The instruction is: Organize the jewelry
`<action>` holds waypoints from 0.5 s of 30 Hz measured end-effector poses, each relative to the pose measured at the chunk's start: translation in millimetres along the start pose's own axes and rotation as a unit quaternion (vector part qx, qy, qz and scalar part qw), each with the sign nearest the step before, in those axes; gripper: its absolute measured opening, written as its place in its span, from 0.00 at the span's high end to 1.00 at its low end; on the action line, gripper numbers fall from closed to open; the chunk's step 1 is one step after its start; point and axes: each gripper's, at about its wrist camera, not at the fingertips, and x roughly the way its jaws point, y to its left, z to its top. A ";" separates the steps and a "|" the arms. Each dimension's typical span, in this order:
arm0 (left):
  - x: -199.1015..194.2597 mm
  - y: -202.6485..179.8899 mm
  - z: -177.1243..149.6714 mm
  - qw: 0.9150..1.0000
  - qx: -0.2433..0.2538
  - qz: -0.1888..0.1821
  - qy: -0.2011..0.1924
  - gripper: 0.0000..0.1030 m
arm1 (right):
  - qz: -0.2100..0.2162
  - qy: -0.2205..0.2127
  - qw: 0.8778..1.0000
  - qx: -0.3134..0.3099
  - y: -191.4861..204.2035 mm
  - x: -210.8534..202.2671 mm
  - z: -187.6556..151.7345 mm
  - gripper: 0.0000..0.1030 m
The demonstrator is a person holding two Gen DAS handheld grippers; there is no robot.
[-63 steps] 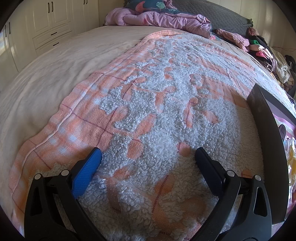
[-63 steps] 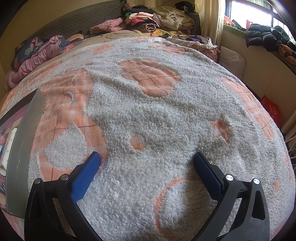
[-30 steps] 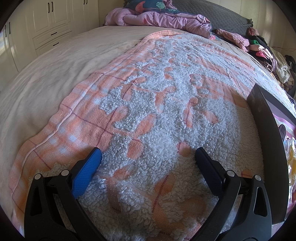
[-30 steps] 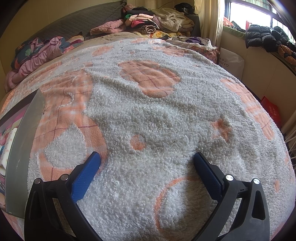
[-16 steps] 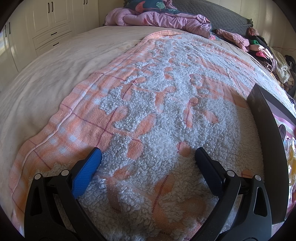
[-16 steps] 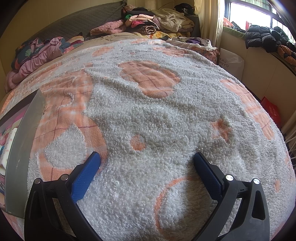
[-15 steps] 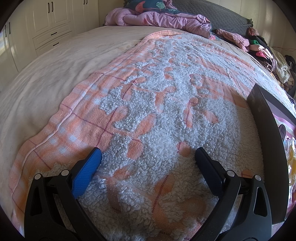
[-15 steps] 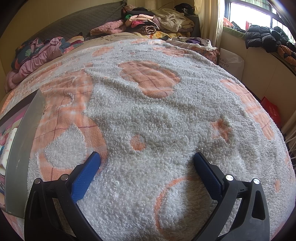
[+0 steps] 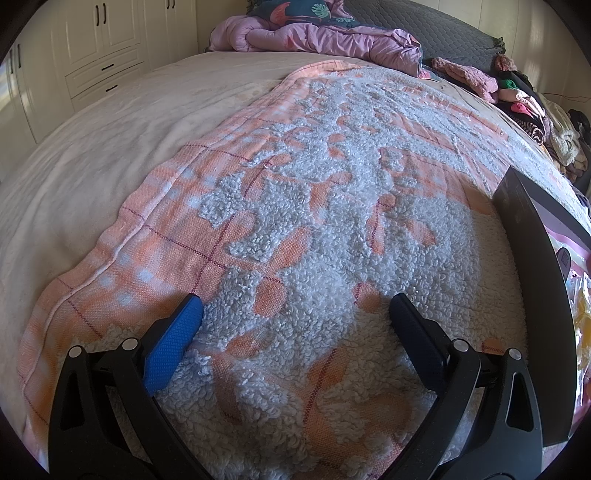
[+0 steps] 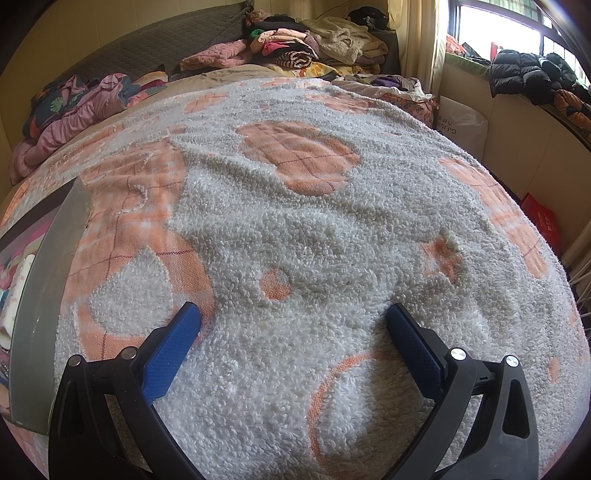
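The jewelry box, a shallow dark-walled tray (image 9: 532,266), lies on the bed between the two grippers: it sits at the right edge of the left wrist view and at the left edge of the right wrist view (image 10: 48,295). Its raised wall hides most of the inside; only a strip of pink lining and a few pale and yellow items show, too small to tell apart.

The left gripper (image 9: 295,314) hovers low over the blanket with its jaws spread wide and nothing between them. The right gripper (image 10: 293,314) is likewise released, jaws wide apart and empty, just to the right of the box.

The surface under both is a fleecy white blanket with orange patches crossed by thin red lines (image 9: 314,221). To the left of it the plain cream bedspread (image 9: 110,147) is bare. At the far end of the bed lie a crumpled pink quilt (image 9: 325,40) and a grey quilted headboard (image 9: 443,33). Beside the quilt, on the far right of the bed, is a heap of folded clothes (image 10: 295,48).

Cream cupboards with dark handles (image 9: 99,40) line the wall on the far left. On the right side of the room a bright window (image 10: 517,22) has dark puffer jackets (image 10: 532,77) piled on its ledge, and a white paper bag (image 10: 461,125) stands on the floor below.
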 end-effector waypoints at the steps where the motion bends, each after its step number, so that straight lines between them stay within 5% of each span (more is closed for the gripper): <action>1: 0.2 0.4 0.2 1.000 0.000 0.000 0.000 0.11 | 0.000 0.000 1.000 0.000 -0.2 0.1 0.4 0.05; 15: 0.7 -0.7 -0.4 1.000 0.003 0.004 0.000 0.11 | 0.000 0.000 1.000 0.000 -0.4 0.5 0.3 0.05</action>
